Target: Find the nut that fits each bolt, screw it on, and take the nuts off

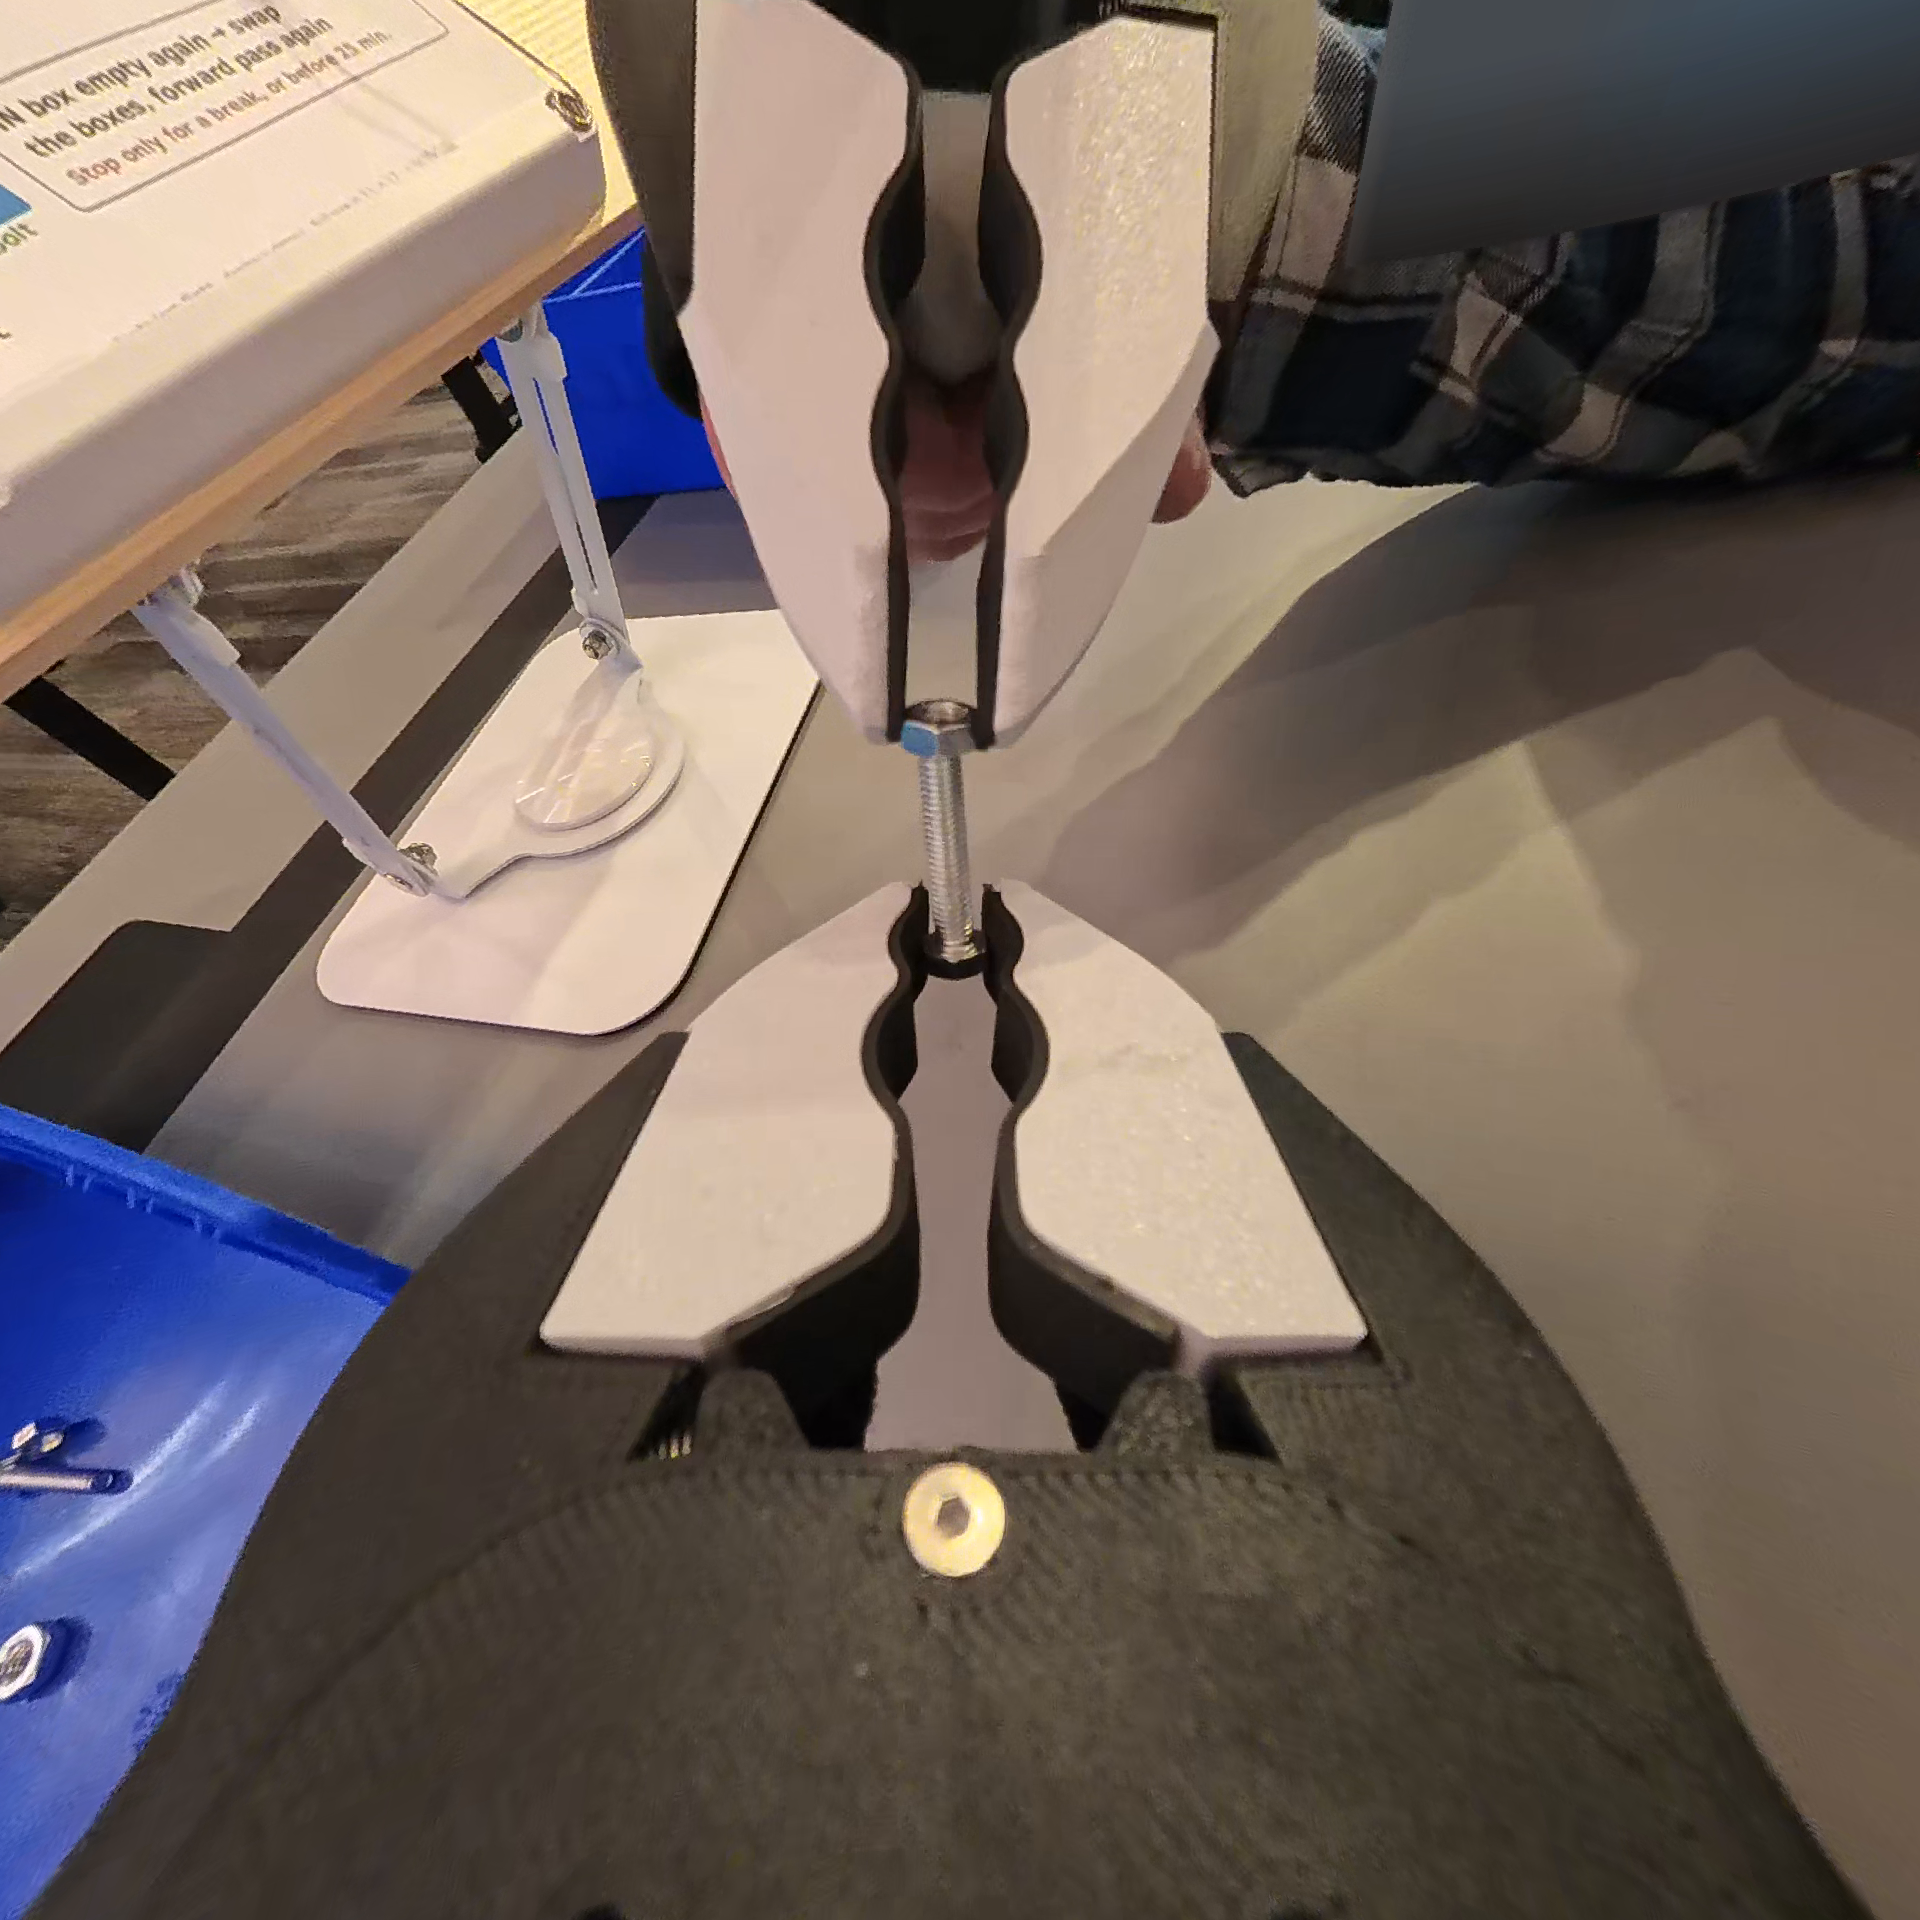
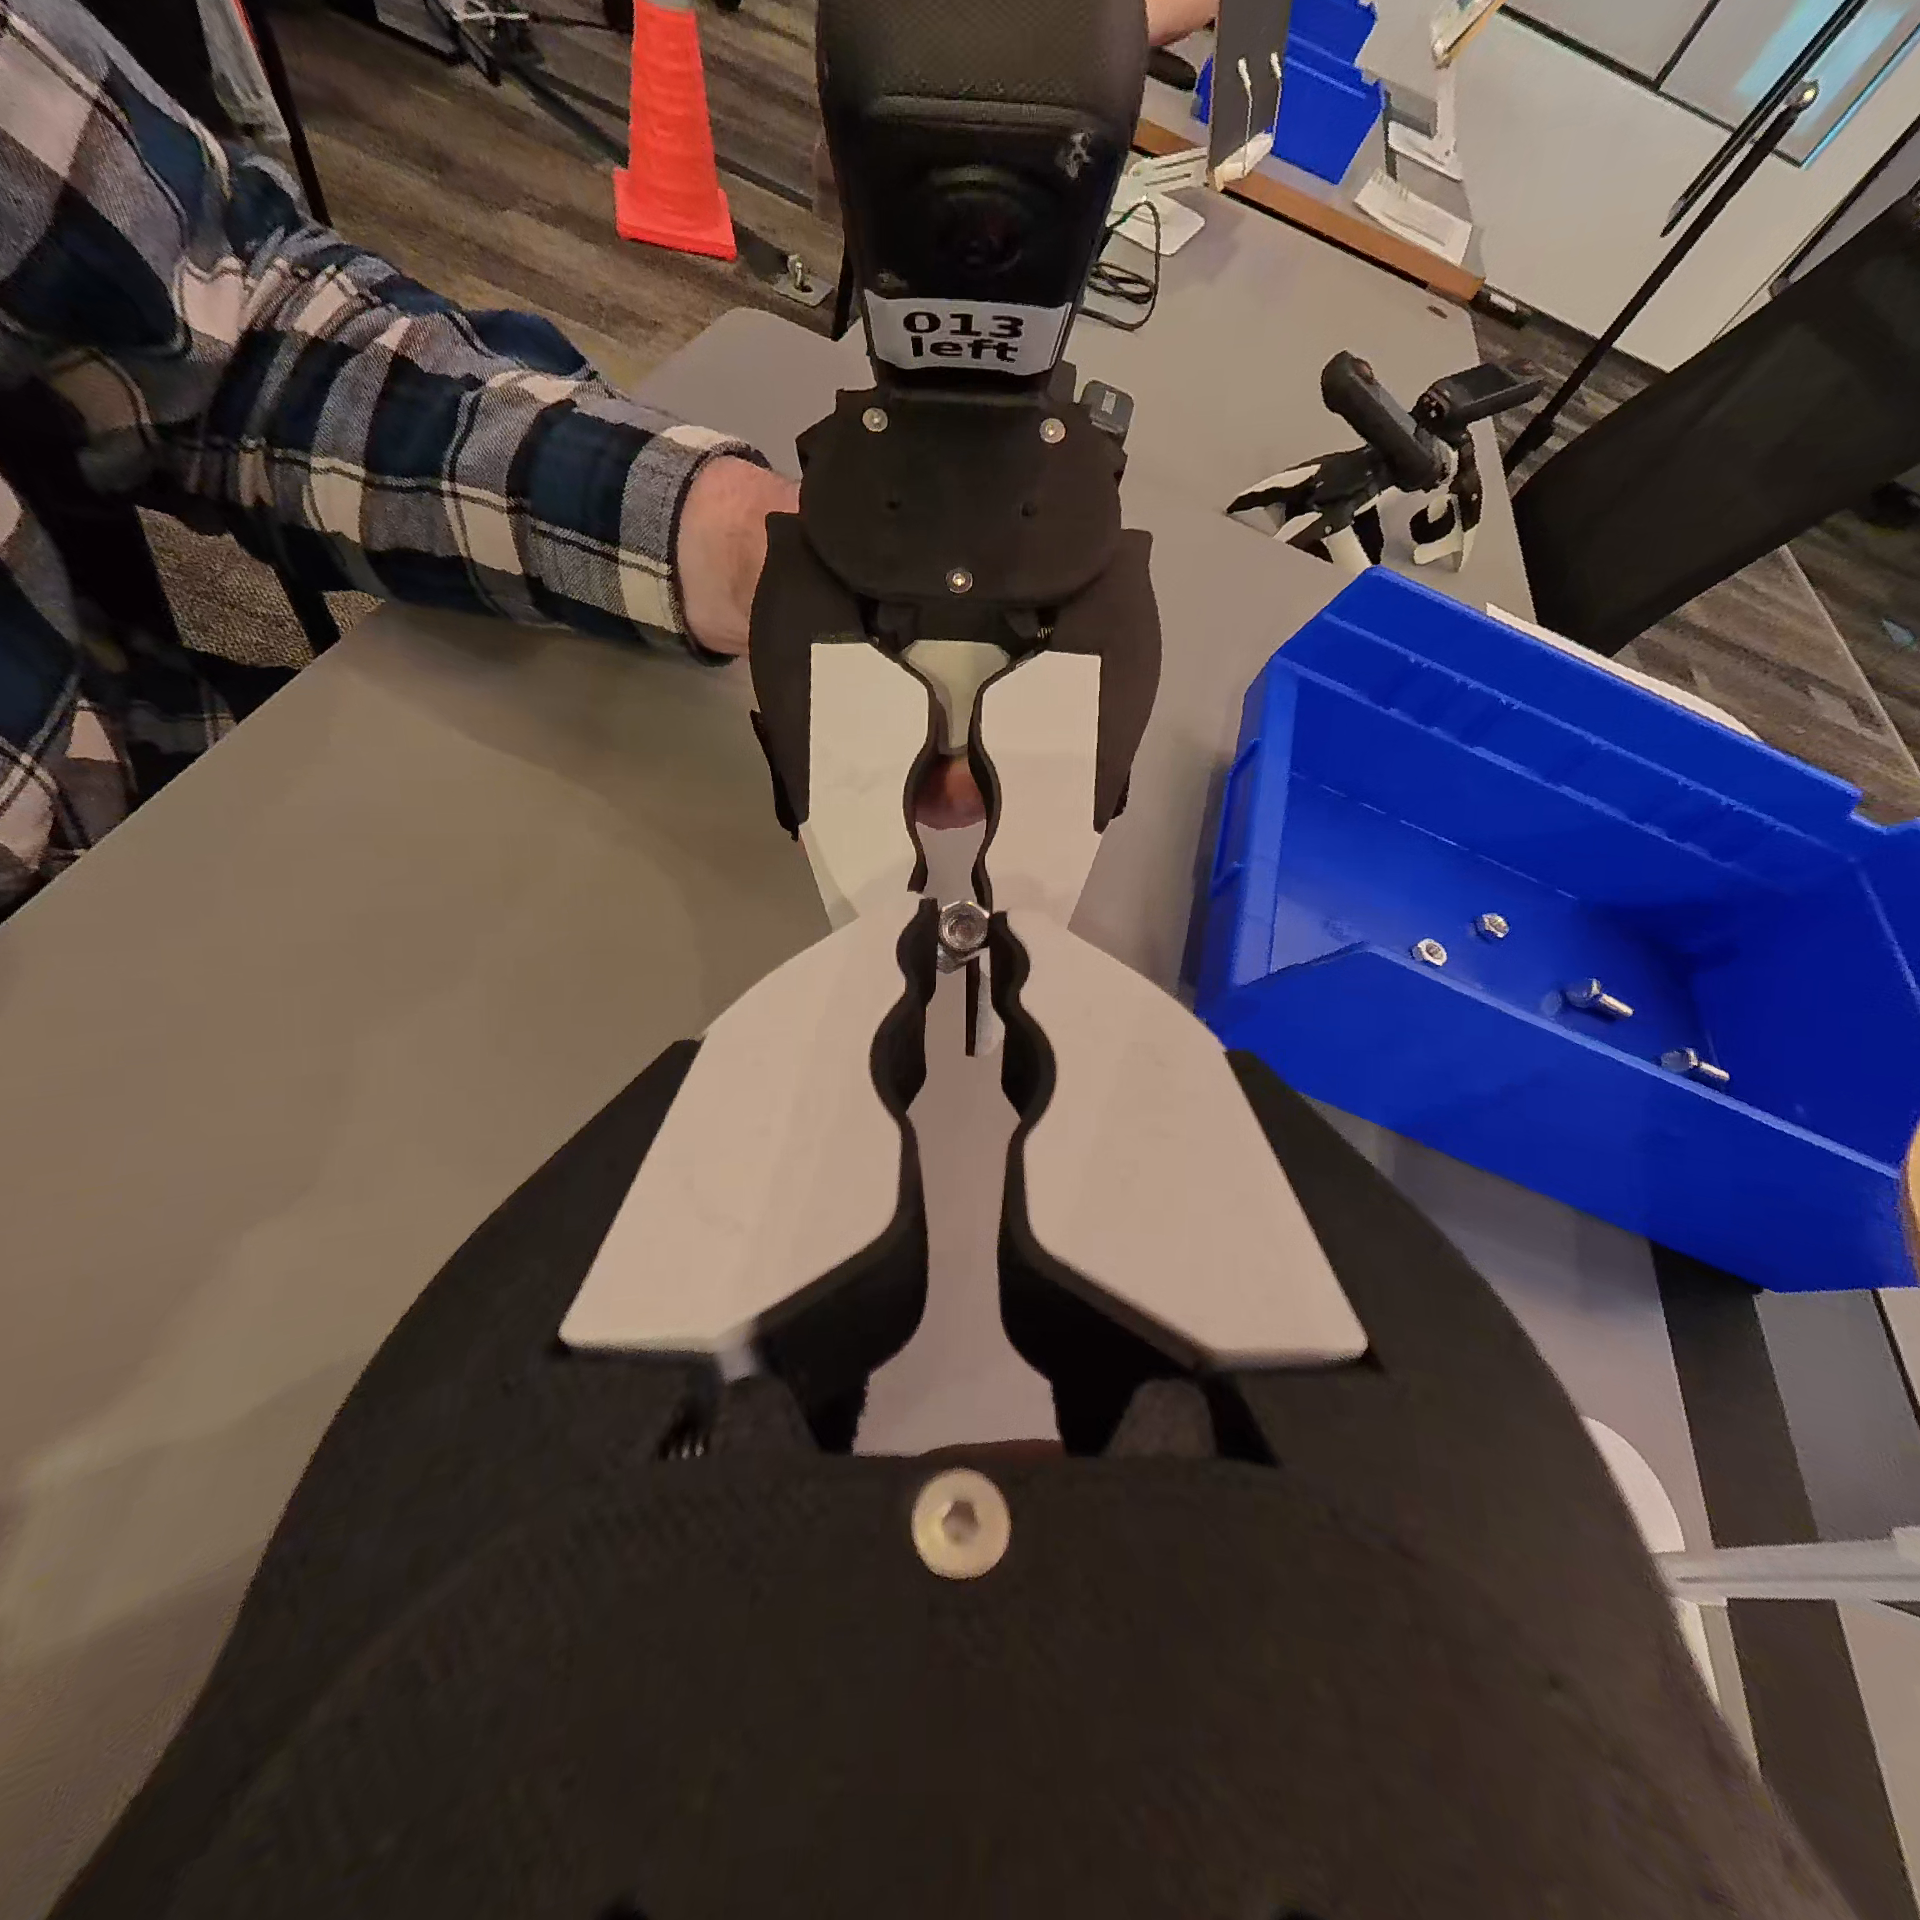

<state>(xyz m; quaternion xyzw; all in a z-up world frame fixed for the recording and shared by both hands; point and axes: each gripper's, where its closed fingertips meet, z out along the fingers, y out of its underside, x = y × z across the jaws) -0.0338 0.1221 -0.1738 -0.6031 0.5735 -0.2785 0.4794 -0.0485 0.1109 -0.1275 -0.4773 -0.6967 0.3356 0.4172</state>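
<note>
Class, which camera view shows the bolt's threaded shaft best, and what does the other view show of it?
The left wrist view: the bolt lies side-on, threads visible between the left gripper and right gripper. The right wrist view looks along it, showing mainly the nut.

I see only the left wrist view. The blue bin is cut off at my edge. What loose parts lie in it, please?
Observer: The blue bin holds two loose nuts and two short bolts.
Operator: How does the held nut look from the other side?
Observer: The held nut shows its hole, facing the right wrist camera.
Operator: Is anything beyond the bin?
Observer: What looks like a spare gripper lies on the table there.
</note>
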